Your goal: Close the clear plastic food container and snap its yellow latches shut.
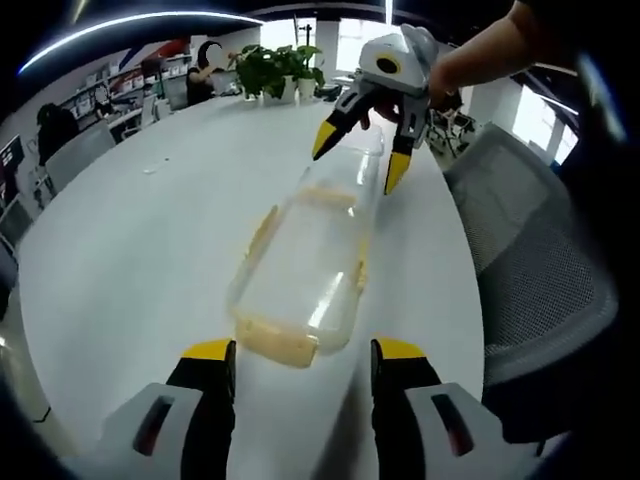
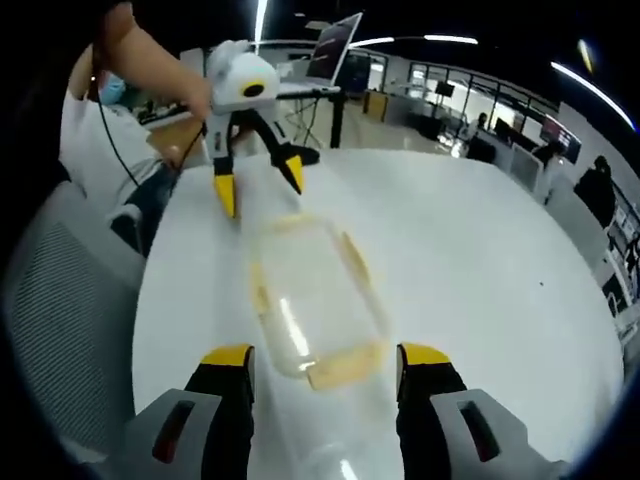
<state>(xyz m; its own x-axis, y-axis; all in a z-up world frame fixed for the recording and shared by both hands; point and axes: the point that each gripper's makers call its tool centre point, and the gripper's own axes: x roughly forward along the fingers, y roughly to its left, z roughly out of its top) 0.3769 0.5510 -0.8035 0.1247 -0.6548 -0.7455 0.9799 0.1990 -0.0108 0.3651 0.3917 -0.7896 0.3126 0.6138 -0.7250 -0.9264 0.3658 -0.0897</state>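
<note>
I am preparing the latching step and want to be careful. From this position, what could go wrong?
1. The clear container is light and lies loose on the smooth white table; a push from one end only may slide it away.
2. Both grippers, left and right, are open at opposite ends, off the container; uneven pressing could tip it.
3. The yellow latches are hard to see through the clear plastic, so a jaw might miss one.

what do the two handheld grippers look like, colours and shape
Both match: the left gripper and right gripper each have a rounded white-grey head and two black jaws ending in yellow tips. Up close, each jaw base is grey with a dark slot. The arms holding them are bare, with no sleeve in sight.
</note>
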